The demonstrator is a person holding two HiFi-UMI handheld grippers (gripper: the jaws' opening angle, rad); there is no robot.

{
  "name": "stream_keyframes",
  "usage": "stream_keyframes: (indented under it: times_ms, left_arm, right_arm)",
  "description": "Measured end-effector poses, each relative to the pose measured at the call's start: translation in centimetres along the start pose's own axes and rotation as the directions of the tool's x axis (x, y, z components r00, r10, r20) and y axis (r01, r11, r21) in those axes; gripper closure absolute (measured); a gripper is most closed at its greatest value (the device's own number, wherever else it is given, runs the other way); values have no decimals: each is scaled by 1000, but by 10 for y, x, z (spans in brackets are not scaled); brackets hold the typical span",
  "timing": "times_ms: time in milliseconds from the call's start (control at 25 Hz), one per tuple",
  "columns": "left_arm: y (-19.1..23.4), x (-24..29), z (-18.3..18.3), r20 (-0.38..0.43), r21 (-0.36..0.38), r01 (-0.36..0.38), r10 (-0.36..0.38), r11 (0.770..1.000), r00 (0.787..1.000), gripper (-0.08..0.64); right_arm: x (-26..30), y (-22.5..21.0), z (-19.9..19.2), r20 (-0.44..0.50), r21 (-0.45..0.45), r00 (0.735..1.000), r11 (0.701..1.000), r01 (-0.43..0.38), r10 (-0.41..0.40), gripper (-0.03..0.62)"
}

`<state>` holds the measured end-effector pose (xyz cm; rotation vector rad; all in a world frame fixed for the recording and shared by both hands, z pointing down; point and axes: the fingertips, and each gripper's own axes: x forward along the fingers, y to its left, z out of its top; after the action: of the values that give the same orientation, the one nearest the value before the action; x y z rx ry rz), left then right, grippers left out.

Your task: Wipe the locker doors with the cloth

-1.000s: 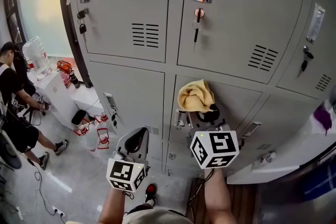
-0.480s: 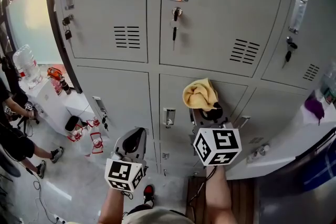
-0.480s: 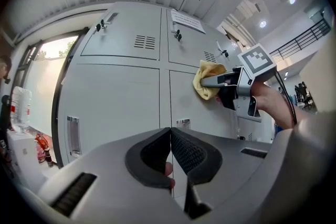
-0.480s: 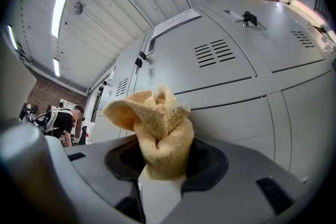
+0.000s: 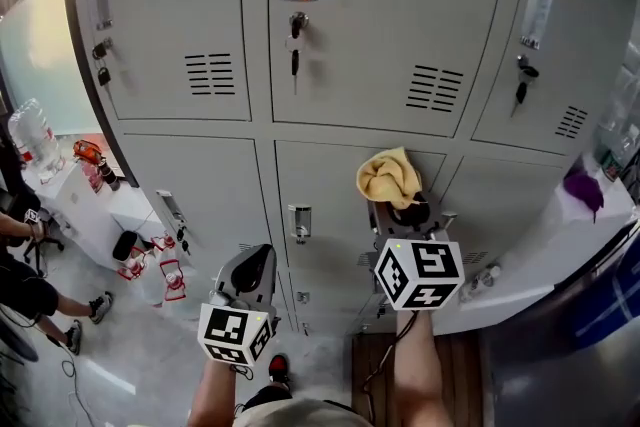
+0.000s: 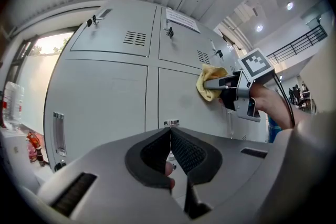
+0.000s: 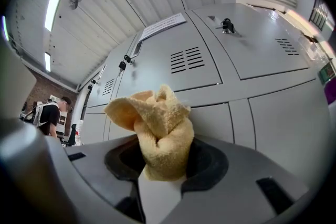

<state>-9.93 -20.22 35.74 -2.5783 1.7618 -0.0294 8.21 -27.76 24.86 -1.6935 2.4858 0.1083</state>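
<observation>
A bunched yellow cloth [image 5: 390,177] [image 7: 157,128] [image 6: 209,83] sits clamped in my right gripper [image 5: 398,200] [image 7: 160,165]. It rests against the upper part of a grey lower locker door [image 5: 330,195], right of that door's handle [image 5: 299,221]. My left gripper [image 5: 250,273] [image 6: 170,147] hangs lower and to the left, in front of the lower doors, shut with nothing between its jaws. Above stand the upper locker doors [image 5: 385,25] with keys and vents.
Keys [image 5: 294,40] hang from the upper locks. A white ledge [image 5: 540,265] with a purple object [image 5: 583,190] juts out at the right. At lower left are water bottles [image 5: 30,140], a white stand [image 5: 95,210] and a seated person [image 5: 20,275].
The cloth and my right gripper have slid rightward along the lower door, away from its handle. The head view has shifted, so the lockers sit further left. My left gripper has barely moved.
</observation>
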Motion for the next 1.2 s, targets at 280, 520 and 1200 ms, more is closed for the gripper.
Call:
stream_keyframes:
  times_ms: [280,520,1200]
  left_arm:
    - [-12,8,0,7,-5,25,-25,1000,1000,537]
    - [-19,14,-3,7,-15,39,-39,999,999,537]
    - [-21,16,-1,8,-14,38,-38,999,999,537]
  right_arm:
    - [-11,-28,1,-5,-9,998,998,57,-57,410]
    - [-19,-50,0,-10,-9,995,995,102,-102,410]
    - [-29,-56,1,2,5,995,995,103,-103,410]
